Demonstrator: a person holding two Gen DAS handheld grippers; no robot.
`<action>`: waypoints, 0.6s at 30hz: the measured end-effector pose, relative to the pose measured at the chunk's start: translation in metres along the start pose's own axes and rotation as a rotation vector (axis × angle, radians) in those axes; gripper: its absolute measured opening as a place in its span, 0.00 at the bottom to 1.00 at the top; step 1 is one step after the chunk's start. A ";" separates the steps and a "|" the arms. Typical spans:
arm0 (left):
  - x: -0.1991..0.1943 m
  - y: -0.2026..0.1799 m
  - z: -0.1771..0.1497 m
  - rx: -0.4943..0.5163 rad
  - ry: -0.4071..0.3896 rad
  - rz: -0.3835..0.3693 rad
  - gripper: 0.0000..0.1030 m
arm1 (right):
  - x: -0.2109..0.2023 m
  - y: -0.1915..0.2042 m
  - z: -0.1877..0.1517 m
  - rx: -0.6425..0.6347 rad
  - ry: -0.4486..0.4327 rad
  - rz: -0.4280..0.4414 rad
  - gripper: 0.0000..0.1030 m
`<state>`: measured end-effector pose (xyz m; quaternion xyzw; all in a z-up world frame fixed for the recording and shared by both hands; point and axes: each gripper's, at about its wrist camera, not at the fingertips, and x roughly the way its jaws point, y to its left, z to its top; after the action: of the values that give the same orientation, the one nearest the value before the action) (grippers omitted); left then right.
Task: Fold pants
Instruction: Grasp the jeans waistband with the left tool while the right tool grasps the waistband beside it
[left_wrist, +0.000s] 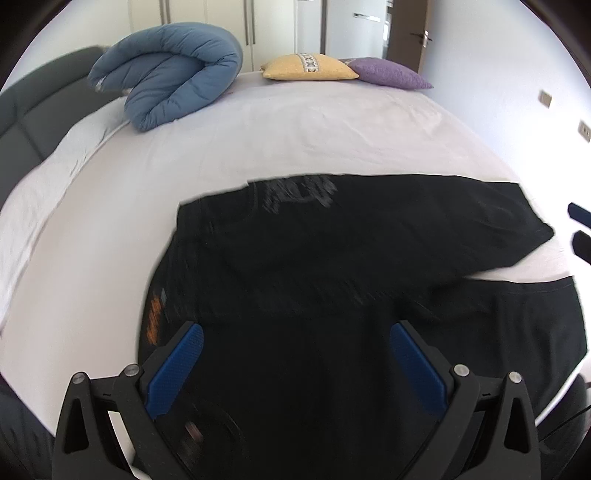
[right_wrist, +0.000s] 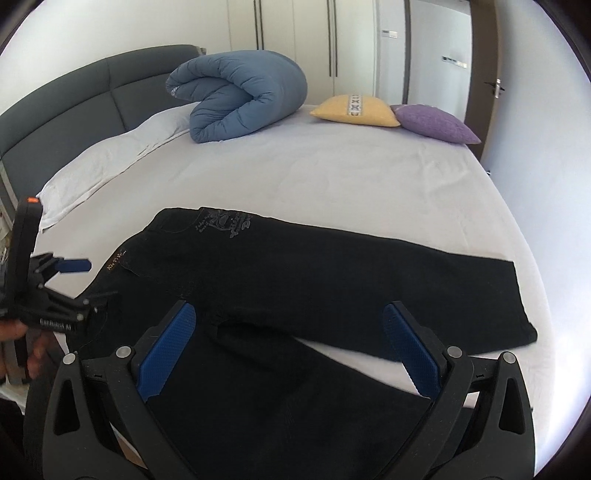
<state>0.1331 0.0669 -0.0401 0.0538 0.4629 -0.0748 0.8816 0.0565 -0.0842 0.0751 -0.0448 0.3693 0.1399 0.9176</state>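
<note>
Pants (right_wrist: 314, 280) spread flat on the bed (right_wrist: 332, 177), legs toward three o'clock; left gripper (left_wrist: 295, 354) and right gripper (right_wrist: 288, 336) hover, jaws wide, seemingly gripping nothing

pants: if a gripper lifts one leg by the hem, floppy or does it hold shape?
Likely floppy: the pants lie flat and follow the bed, so the leg would probably drape and trail. The fabric looks thick, so probably heavy for cloth. Pushing would likely bunch it rather than slide it.

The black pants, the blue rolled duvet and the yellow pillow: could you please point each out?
black pants (right_wrist: 332, 273): right wrist view, upper leg panel.
blue rolled duvet (right_wrist: 240, 96): right wrist view, middle of the roll.
yellow pillow (left_wrist: 310, 68): left wrist view, top face.
</note>
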 end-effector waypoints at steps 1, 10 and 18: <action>0.011 0.008 0.014 0.038 -0.006 -0.016 1.00 | 0.011 -0.008 0.009 -0.016 0.015 0.029 1.00; 0.141 0.063 0.141 0.319 0.198 -0.240 0.87 | 0.110 -0.054 0.063 -0.143 0.166 0.220 0.55; 0.209 0.073 0.170 0.381 0.378 -0.409 0.65 | 0.146 -0.060 0.059 -0.187 0.206 0.322 0.54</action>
<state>0.4009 0.0934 -0.1143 0.1365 0.5973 -0.3237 0.7210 0.2139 -0.0985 0.0157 -0.0841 0.4490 0.3131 0.8327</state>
